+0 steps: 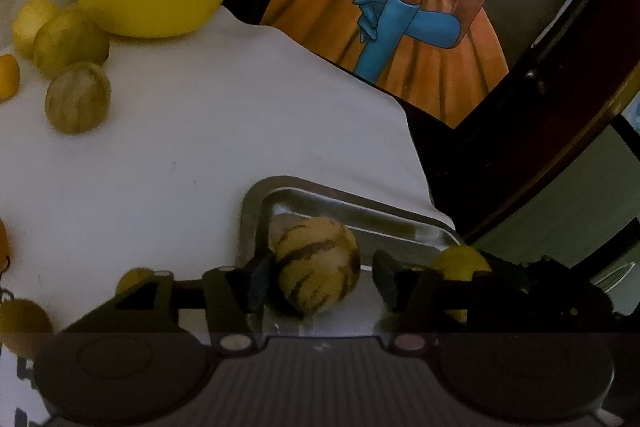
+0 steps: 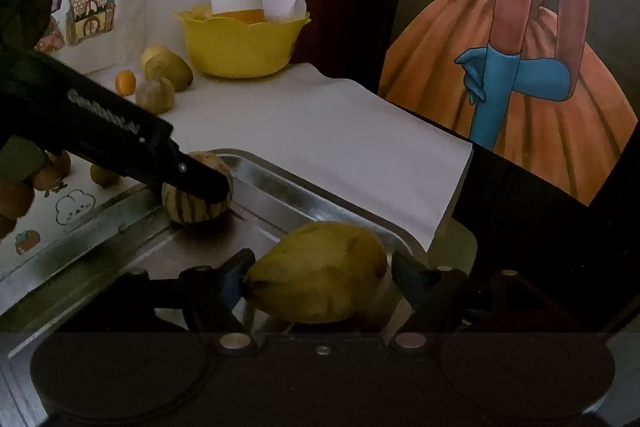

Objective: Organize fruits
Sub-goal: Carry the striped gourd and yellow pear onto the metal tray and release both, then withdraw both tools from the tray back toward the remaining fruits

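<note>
The small round fruit with dark stripes on pale yellow skin (image 1: 316, 263) is sitting inside the shiny rectangular metal tray (image 1: 256, 203), near its far left corner. My left gripper (image 1: 320, 283) is standing around this fruit with its jaws apart: the left finger is touching or almost touching the skin, while the right finger is staying clear of it, so the fruit is released, not squeezed. In the right wrist view I am seeing the same striped fruit (image 2: 192, 207) partly covered by the black arm of that left gripper (image 2: 212, 187).

My right gripper (image 2: 320, 279) is reaching over the near corner of the tray (image 2: 280, 183), and the big yellow-green pear-shaped fruit (image 2: 320, 271) is lying between its fingers. The left blue pad is meeting the stem end; on the right side I cannot tell if the pad is pressing, so I cannot tell whether this grip is clenched.

Behind the tray, the white cloth (image 2: 320, 131) is covering the table. At its far end the yellow scalloped plastic bowl (image 2: 240, 47) is standing, with a few loose yellowish fruits (image 2: 168, 71) just beside it.
</note>
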{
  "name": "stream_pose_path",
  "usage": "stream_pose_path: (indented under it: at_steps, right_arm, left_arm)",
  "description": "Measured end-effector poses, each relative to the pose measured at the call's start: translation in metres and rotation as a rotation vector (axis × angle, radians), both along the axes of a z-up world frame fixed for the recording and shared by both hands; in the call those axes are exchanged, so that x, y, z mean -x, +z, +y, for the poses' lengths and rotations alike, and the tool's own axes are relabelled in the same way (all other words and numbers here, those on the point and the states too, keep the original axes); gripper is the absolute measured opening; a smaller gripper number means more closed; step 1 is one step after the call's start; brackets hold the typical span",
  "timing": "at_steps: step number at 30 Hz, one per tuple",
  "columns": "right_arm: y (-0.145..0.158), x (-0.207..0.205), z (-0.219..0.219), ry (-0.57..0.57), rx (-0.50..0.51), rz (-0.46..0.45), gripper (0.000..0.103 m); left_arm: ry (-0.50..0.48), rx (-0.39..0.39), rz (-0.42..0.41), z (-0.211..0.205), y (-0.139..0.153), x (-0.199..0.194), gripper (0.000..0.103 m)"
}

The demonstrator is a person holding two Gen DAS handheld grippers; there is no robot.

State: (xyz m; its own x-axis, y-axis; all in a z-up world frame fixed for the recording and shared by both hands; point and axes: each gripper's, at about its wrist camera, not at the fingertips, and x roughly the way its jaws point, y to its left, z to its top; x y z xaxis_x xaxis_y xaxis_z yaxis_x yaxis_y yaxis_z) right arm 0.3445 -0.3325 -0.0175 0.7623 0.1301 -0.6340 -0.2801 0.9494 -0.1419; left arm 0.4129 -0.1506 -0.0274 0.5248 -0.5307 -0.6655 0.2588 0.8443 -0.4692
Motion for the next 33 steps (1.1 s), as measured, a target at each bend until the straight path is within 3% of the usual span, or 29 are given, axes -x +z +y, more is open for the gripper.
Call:
stream_pose_path:
  at_steps: [11, 16, 26, 33]
  right_arm:
    - [0.022, 0.044, -0.005, 0.006, -0.06, -0.027, 0.096]
    - [0.039, 0.081, 0.0, -0.003, -0.1, -0.036, 0.102]
    - [0.065, 0.165, 0.019, -0.017, -0.183, -0.041, 0.102]
    - [0.066, 0.211, 0.039, -0.052, -0.232, 0.016, 0.102]
  left_arm:
    - [0.051, 0.048, -0.035, 0.016, 0.03, 0.038, 0.087]
    - [0.098, 0.047, -0.104, 0.034, 0.049, 0.075, 0.101]
    - [0.132, -0.02, -0.197, 0.069, 0.066, 0.158, 0.103]
    - [0.147, -0.072, -0.201, 0.101, 0.061, 0.212, 0.103]
